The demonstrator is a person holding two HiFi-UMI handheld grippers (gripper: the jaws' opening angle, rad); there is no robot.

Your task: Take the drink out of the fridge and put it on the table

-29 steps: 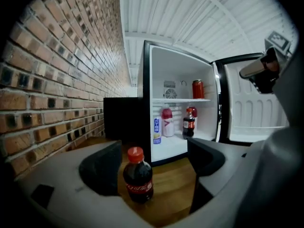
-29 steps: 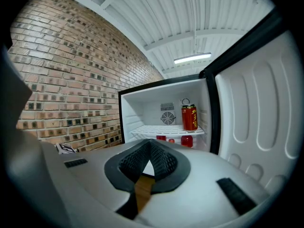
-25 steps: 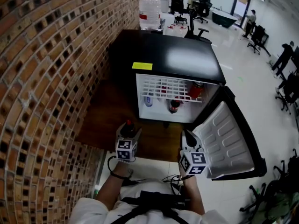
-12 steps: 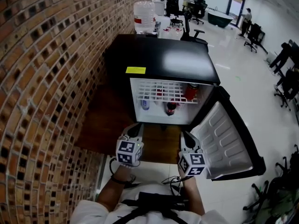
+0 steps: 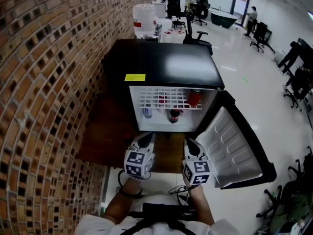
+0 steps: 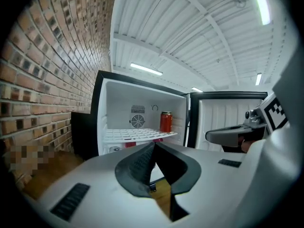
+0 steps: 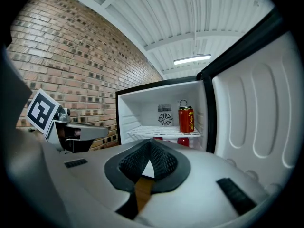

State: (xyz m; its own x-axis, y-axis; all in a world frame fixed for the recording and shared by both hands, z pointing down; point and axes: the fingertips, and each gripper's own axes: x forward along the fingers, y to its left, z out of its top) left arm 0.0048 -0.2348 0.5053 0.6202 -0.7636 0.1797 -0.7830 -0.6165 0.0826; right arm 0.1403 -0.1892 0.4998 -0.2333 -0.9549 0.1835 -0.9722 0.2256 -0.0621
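Observation:
The black mini fridge (image 5: pixel 161 62) stands open. A red can (image 5: pixel 194 98) sits on its white wire shelf at the right; it also shows in the left gripper view as the can (image 6: pixel 166 121) and in the right gripper view as the can (image 7: pixel 185 119). Below the shelf stand a dark bottle with a red cap (image 5: pixel 173 115) and a pale bottle (image 5: pixel 147 112). My left gripper (image 5: pixel 145 140) and right gripper (image 5: pixel 188 145) hover side by side just before the opening. Both point at it, and both are shut with nothing held: the left gripper (image 6: pixel 153 146), the right gripper (image 7: pixel 151 143).
The fridge door (image 5: pixel 234 146) swings out to the right, its white liner facing up. A brick wall (image 5: pixel 44 82) runs along the left. Brown wooden boards (image 5: pixel 105 126) lie beside and under the fridge. A water jug (image 5: pixel 143 17), office chairs and people are far behind.
The left gripper's jaws stood apart a second ago and are now shut. Both grippers have drawn closer together in front of the fridge opening.

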